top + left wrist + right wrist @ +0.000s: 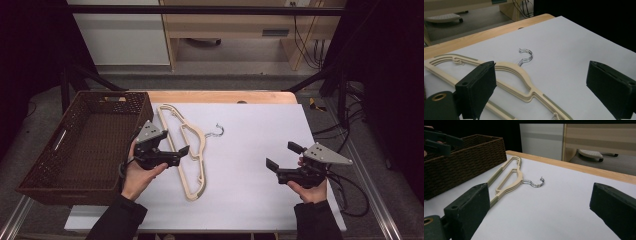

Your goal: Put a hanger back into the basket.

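Observation:
A stack of cream plastic hangers [202, 150] with one metal hook [218, 131] lies flat on the white sheet, left of centre. My left gripper [180, 156] hovers open right over the hangers' left arm, touching nothing. In the left gripper view the hangers [524, 75] run between the wide-apart jaws of that gripper [543, 80], hook [526, 56] beyond. My right gripper [283, 155] is open and empty over bare sheet at the right, pointing left toward the hangers [509, 177]. Its jaws [540, 202] stand wide apart.
A brown wicker basket [50, 192] stands empty at the table's left edge, just beside the hangers, and appears in the right gripper view too [466, 162]. The white sheet [250, 115] covers a wooden table [220, 96]. Cables trail at the right.

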A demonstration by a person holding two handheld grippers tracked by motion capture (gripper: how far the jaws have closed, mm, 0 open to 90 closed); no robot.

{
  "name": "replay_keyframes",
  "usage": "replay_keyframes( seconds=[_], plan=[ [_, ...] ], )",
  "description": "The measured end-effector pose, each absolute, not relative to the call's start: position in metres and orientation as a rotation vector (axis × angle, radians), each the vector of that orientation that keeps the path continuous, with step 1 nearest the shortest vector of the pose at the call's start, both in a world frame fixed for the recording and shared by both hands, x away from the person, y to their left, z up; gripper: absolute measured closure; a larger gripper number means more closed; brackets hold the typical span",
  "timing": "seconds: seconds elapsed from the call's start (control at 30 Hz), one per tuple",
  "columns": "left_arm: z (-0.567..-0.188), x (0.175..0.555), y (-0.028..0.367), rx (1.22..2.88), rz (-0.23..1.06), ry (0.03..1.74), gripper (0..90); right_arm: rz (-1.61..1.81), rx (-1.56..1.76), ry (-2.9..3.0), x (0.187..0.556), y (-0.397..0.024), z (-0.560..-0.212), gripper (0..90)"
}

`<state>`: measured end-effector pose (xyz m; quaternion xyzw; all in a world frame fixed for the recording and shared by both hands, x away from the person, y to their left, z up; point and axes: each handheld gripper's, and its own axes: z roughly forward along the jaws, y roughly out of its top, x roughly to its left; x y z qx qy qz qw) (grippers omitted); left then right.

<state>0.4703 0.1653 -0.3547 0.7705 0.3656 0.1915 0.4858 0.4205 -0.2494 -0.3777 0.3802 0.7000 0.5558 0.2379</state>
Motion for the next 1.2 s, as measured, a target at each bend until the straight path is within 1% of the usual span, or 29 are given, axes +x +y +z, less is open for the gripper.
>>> replay_keyframes(
  seconds=[0.37, 0.9, 1.03, 1.07, 1.13, 1.2],
  plan=[
    [-0.368, 0.49, 0.139, 1.934, 0.43, 0.89, 11.6, 1.528, 1.04, 1.922, 0.421, -0.249, -0.378, 3.0],
    [-0.408, 0.527, 0.11, 2.076, 0.41, 0.961, 17.2, 1.517, 1.032, 1.937, 0.422, -0.246, -0.38, 3.2],
    [-0.416, 0.533, 0.105, 2.101, 0.405, 0.969, 20.5, 1.519, 1.033, 1.938, 0.422, -0.246, -0.38, 3.2],
    [-0.419, 0.535, 0.104, 2.108, 0.401, 0.969, 23.5, 1.522, 1.03, 1.938, 0.422, -0.246, -0.38, 3.3],
    [-0.423, 0.538, 0.102, 2.124, 0.403, 0.978, 24.4, 1.523, 1.031, 1.938, 0.422, -0.246, -0.38, 3.3],
    [-0.429, 0.543, 0.1, 2.14, 0.393, 0.989, 27.4, 1.52, 1.031, 1.939, 0.422, -0.246, -0.38, 3.3]
  ],
)
